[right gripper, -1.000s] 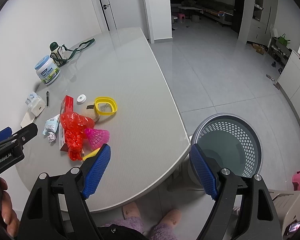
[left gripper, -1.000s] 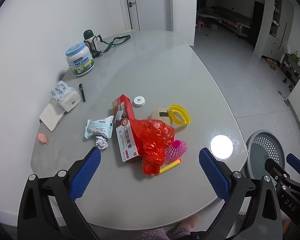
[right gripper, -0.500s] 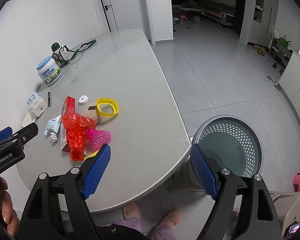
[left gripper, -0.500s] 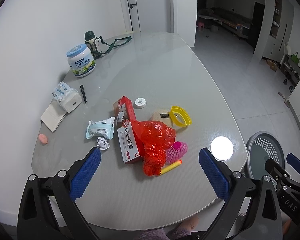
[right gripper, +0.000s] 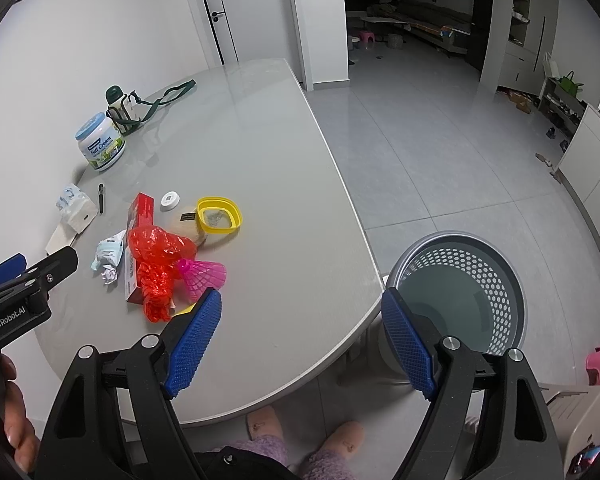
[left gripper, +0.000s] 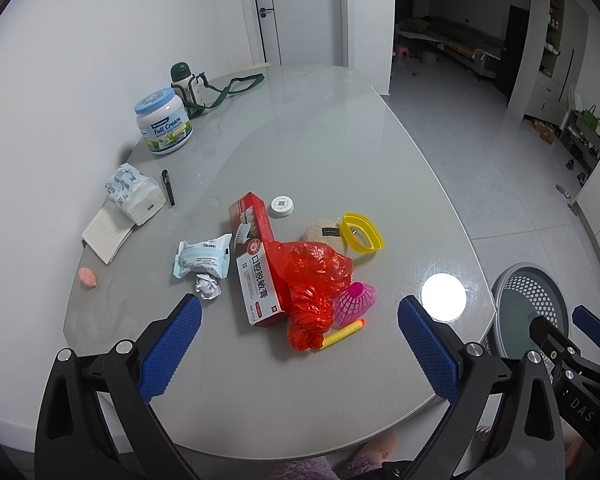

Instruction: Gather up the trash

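Both tongs wide and empty: your left gripper (left gripper: 300,344) and right gripper (right gripper: 302,344) hover above the near table (left gripper: 320,152) edge.
Trash heap at 12 o'clock of left tongs: red bag (left gripper: 310,276) overlapping toothpaste box (left gripper: 254,256), pink shuttlecock (left gripper: 356,298) at its 3 o'clock, crumpled paper (left gripper: 208,286) at 9. Perforated bin (right gripper: 460,288) on floor, 1 o'clock of right tongs.

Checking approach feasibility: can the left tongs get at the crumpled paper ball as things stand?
Probably yes. The left tongs are open and hover just short of the crumpled paper ball, which lies alone on the table with nothing covering it.
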Motion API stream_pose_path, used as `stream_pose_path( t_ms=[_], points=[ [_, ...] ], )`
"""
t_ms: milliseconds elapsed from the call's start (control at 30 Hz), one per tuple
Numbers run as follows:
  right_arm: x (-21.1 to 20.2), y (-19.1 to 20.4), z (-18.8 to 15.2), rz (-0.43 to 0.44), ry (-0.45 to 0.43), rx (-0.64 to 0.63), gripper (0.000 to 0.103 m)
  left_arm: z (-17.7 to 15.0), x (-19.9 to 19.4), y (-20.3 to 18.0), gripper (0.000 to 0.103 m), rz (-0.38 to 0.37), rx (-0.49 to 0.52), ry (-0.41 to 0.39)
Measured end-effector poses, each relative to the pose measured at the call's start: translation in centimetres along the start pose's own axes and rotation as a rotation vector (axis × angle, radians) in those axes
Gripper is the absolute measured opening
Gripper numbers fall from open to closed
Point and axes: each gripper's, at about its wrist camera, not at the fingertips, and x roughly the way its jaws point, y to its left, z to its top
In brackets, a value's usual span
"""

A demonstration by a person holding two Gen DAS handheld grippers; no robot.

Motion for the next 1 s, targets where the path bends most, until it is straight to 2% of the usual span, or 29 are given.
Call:
stream_pose_path(
  t_ms=[433, 1000],
  points=[
    [-1.2, 0.0, 0.6, 0.002, -0.037, -0.003, 0.078, 0.4, -1.2, 0.6, 0.097, -0.005, -0.009, -0.032],
    [-1.1, 0.4, 0.4, 0.007, -0.031, -0.026, 0.078, 0.1, -1.3, 0.2, 0.097, -0.003, -0.008, -0.029]
  ],
)
